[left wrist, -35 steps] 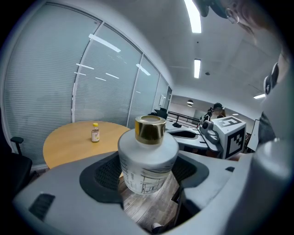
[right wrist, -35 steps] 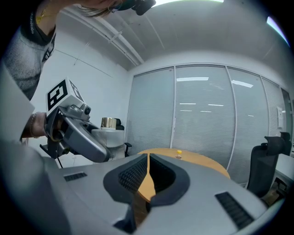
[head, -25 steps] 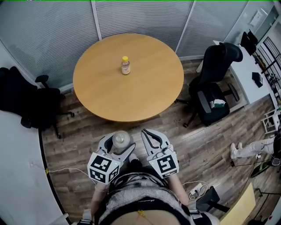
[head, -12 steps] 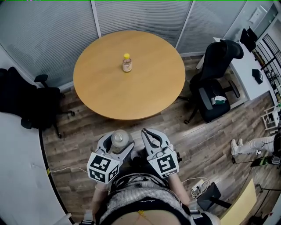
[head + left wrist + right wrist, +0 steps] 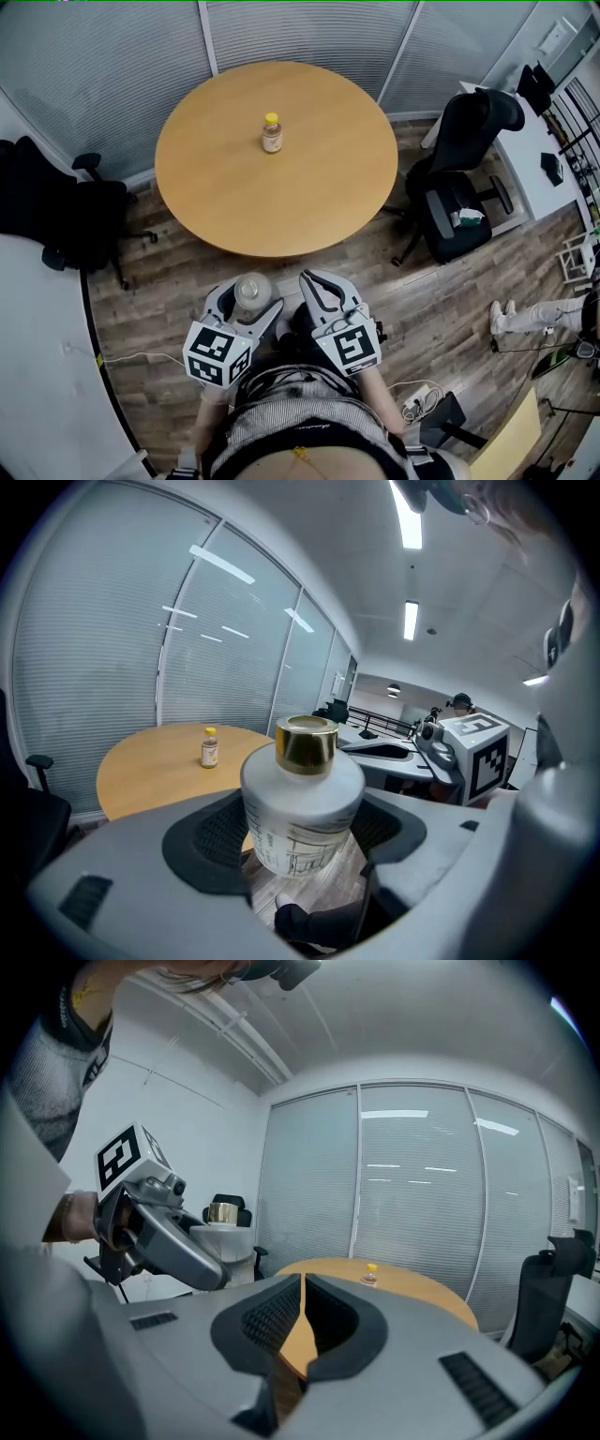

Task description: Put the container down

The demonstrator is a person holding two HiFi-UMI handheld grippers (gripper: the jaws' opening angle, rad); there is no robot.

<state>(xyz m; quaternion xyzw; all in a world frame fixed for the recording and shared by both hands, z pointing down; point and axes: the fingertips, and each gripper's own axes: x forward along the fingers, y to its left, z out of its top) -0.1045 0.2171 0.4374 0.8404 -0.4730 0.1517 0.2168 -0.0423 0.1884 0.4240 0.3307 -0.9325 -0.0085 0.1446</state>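
A frosted white container with a gold cap (image 5: 302, 803) sits upright between the jaws of my left gripper (image 5: 247, 305), which is shut on it. In the head view the container (image 5: 251, 292) is held above the wooden floor, short of the near edge of the round table (image 5: 309, 202). My right gripper (image 5: 322, 292) is beside it, shut, with nothing between its jaws; the right gripper view shows the pads (image 5: 281, 1316) pressed together. The left gripper and container (image 5: 223, 1222) also show at left in the right gripper view.
A small bottle with a yellow cap (image 5: 272, 133) stands on the table's far half. A black office chair (image 5: 457, 197) is at the right, another dark chair (image 5: 66, 220) at the left. Frosted glass walls (image 5: 300, 33) close the back. A cable (image 5: 131, 361) lies on the floor.
Both grippers and the held container have edged slightly forward toward the table; the view has shifted a little. Neither gripper's grip has altered.
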